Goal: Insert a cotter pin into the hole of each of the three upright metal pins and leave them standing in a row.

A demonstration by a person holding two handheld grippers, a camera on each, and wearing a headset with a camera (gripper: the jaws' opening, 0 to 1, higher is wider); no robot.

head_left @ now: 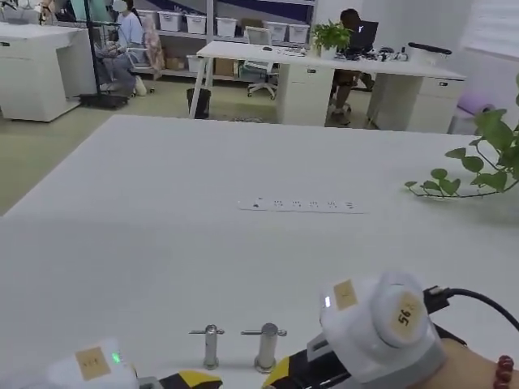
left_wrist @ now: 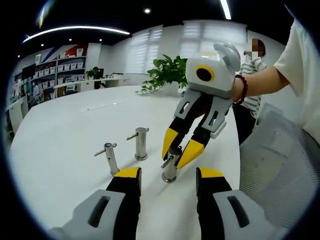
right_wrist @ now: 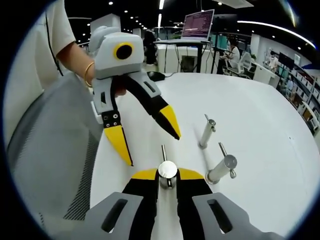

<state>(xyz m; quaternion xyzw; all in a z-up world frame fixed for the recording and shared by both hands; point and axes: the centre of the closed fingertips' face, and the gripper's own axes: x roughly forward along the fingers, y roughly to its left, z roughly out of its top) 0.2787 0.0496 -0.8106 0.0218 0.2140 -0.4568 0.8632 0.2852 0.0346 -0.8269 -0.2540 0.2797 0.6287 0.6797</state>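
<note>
Three upright metal pins stand in a row on the white table. The far pin and the middle pin each have a cotter pin through the head; both also appear in the head view as a left pin and a right pin. My right gripper is shut on the near pin, which has a thin cotter pin sticking out of it. My left gripper is open just short of that near pin, facing the right gripper.
A leafy plant trails onto the table at the right, with a power strip further back on the table. Grey mesh fabric lies past the table edge on my side. Desks, shelves and seated people fill the room behind.
</note>
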